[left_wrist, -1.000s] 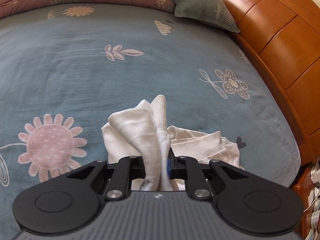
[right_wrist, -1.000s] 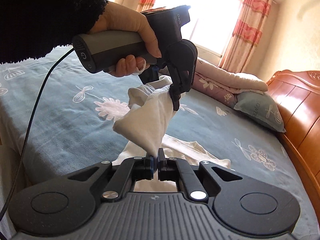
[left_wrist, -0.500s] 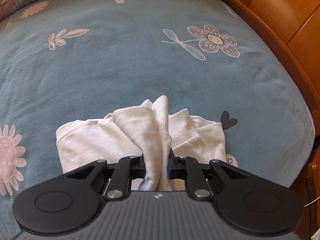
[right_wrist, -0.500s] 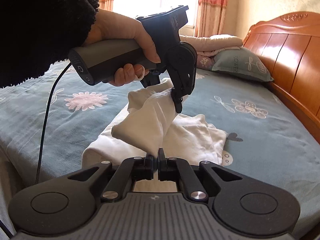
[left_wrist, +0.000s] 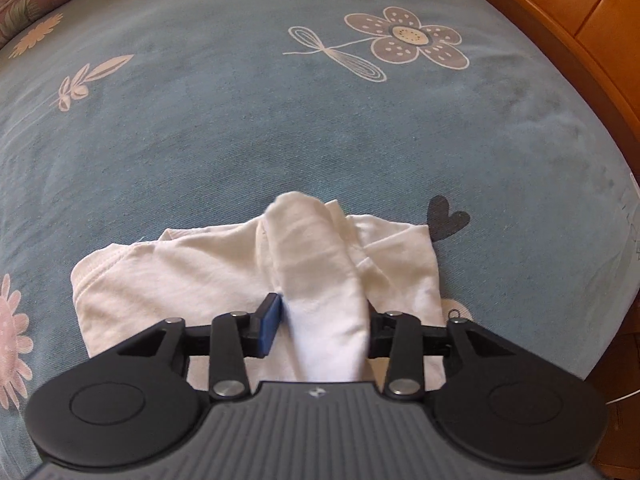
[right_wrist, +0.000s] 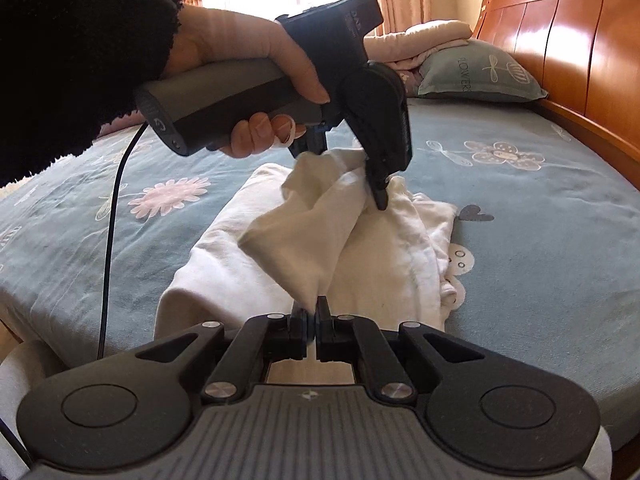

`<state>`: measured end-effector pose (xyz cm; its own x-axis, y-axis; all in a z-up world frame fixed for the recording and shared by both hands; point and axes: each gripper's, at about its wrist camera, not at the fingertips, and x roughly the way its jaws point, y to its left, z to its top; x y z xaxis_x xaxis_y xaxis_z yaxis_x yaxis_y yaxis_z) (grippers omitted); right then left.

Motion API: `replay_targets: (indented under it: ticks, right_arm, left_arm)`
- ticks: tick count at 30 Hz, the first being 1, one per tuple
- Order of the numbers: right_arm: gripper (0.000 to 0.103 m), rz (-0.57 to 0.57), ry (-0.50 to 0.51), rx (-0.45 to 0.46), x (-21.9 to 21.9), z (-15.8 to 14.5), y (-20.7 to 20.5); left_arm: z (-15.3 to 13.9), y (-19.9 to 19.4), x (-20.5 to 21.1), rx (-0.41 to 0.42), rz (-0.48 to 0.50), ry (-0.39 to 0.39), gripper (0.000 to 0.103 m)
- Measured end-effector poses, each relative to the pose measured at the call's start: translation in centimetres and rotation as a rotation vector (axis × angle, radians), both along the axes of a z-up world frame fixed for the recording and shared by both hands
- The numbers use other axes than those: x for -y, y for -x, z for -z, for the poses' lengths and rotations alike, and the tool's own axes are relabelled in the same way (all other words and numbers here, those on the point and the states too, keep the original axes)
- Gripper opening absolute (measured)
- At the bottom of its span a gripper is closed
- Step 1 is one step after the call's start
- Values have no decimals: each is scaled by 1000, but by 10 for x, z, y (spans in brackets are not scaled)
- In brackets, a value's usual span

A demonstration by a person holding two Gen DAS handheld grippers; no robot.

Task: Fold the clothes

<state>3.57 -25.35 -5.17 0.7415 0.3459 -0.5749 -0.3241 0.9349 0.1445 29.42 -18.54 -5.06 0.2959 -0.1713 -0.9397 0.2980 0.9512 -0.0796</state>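
A white garment (left_wrist: 200,272) (right_wrist: 380,272) lies partly folded on the blue flowered bedsheet (left_wrist: 280,120). A raised fold of it (left_wrist: 320,264) runs between the two grippers. My left gripper (left_wrist: 322,324) points steeply down over the garment, and its jaws are opening with the fold still between them; the blue left pad (left_wrist: 269,324) stands just clear of the cloth. In the right wrist view a hand holds that left gripper (right_wrist: 344,176) above the pile. My right gripper (right_wrist: 312,316) is shut on the lower tip of the fold.
A wooden headboard (right_wrist: 560,40) runs along the right side of the bed. A grey-green pillow (right_wrist: 476,72) and folded quilts (right_wrist: 416,36) sit at the far end. A black cable (right_wrist: 112,220) hangs from the left gripper's handle. A black fuzzy sleeve (right_wrist: 72,60) fills the upper left.
The left jaws have spread apart from a tight pinch on the fold. Both grippers have moved across and down, so the garment now lies flatter beneath them.
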Motion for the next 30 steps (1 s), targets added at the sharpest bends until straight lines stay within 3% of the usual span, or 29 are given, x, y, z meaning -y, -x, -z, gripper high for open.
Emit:
replay_targets:
  ticks: [4,11,14,21,23,25,30]
  right_arm:
    - [16,15,-42,-42,9,9,-3]
    - [39,30,-168,-87,33,17,-9]
    - [50,30,-251,-115,44,22,-12]
    - [51,46,-489,-196,75,37,-25]
    - [47,51,-524,-206,79,40,-27]
    - [25,64,-524,-213,81,41,-30]
    - [22,97,-530,-234,83,46,-33]
  left_arm:
    - [-3,3,5,17,-1,33,52]
    - [-24,7,-4,28,38,312,56]
    - [-33,16,-18,61,58,349,58]
    - [-43,85,-77,273,168,254,64]
    - [-42,114,-97,325,174,231,68]
    - [-41,143,-118,376,180,208,71]
    - [-34,209,-143,475,216,132,82]
